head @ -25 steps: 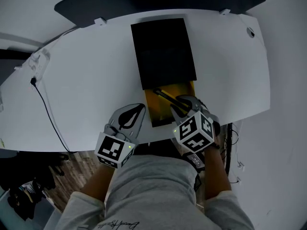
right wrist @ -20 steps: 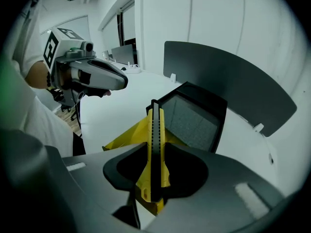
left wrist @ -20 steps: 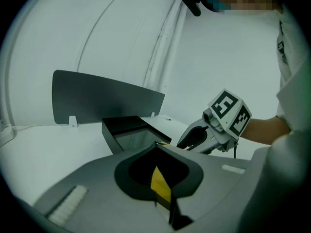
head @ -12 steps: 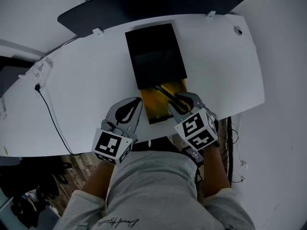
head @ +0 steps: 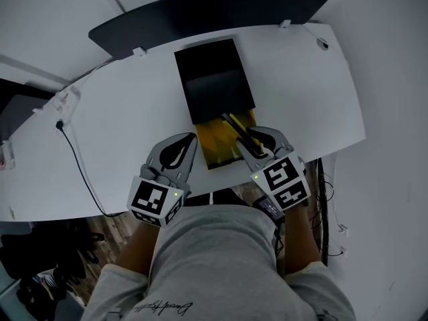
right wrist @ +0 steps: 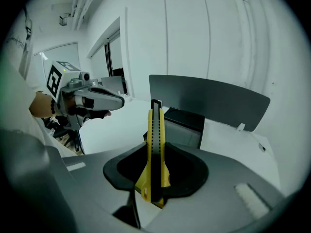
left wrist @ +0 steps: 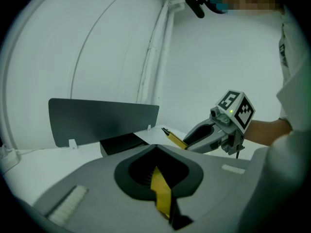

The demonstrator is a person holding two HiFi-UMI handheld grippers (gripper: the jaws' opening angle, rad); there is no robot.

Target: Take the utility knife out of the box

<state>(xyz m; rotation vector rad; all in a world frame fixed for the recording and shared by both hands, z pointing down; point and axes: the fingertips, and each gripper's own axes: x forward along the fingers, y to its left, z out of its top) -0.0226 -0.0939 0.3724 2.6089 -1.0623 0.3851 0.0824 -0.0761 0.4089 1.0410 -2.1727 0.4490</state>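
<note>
A black box sleeve lies on the white desk, with its yellow inner tray slid out toward me. My right gripper is shut on the yellow-and-black utility knife, which it holds above the tray's right side. In the right gripper view the knife stands between the jaws with its tip pointing away. My left gripper is at the tray's left edge. In the left gripper view a thin yellow strip is pinched between the jaws. It looks like the tray's wall. That view also shows the knife and the right gripper.
A dark upright panel runs along the desk's far edge. A black cable trails over the desk's left part and off the near edge. The person's lap is right under both grippers.
Both grippers have risen. The right one has brought the knife up off the tray, and the knife's tip now points farther up the desk.
</note>
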